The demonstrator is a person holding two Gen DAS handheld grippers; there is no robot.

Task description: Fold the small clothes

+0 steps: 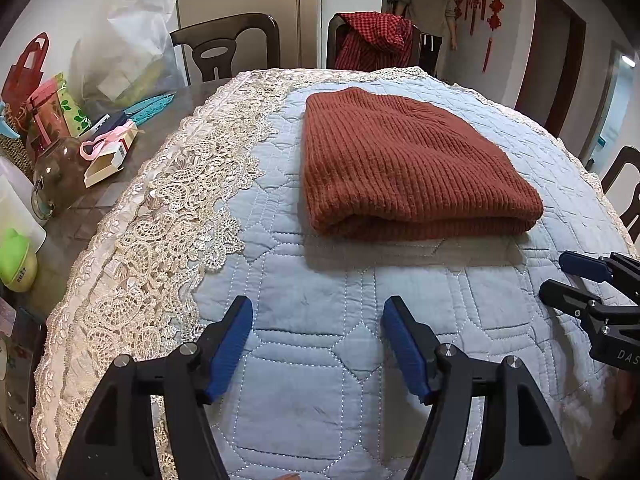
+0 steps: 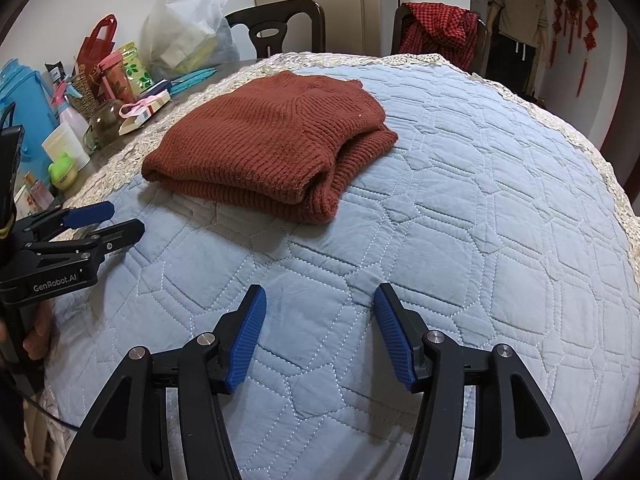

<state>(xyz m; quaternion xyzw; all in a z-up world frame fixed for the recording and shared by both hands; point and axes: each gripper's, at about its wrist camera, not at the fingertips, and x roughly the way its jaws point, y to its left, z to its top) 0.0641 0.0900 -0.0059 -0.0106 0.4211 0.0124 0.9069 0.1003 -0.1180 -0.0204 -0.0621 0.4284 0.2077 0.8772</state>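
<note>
Rust knit sweater [image 1: 408,164] lies folded on the blue quilted cover [image 1: 320,344], well ahead of both tools, touching neither. Left gripper [image 1: 318,344] and right gripper [image 2: 320,332] hang over bare quilt, jaws apart, nothing between them. Table edge clutter: white plastic bag [image 1: 128,52] with packets inside, red tote [image 1: 26,68], glass jar [image 1: 60,176], contents unclear.

Open quilt in front, clutter at the left edge
Bare blue quilt [image 2: 480,200] lies around the folded sweater [image 2: 272,140]; bags and jars [image 1: 56,128] crowd the worktop's left side
</note>
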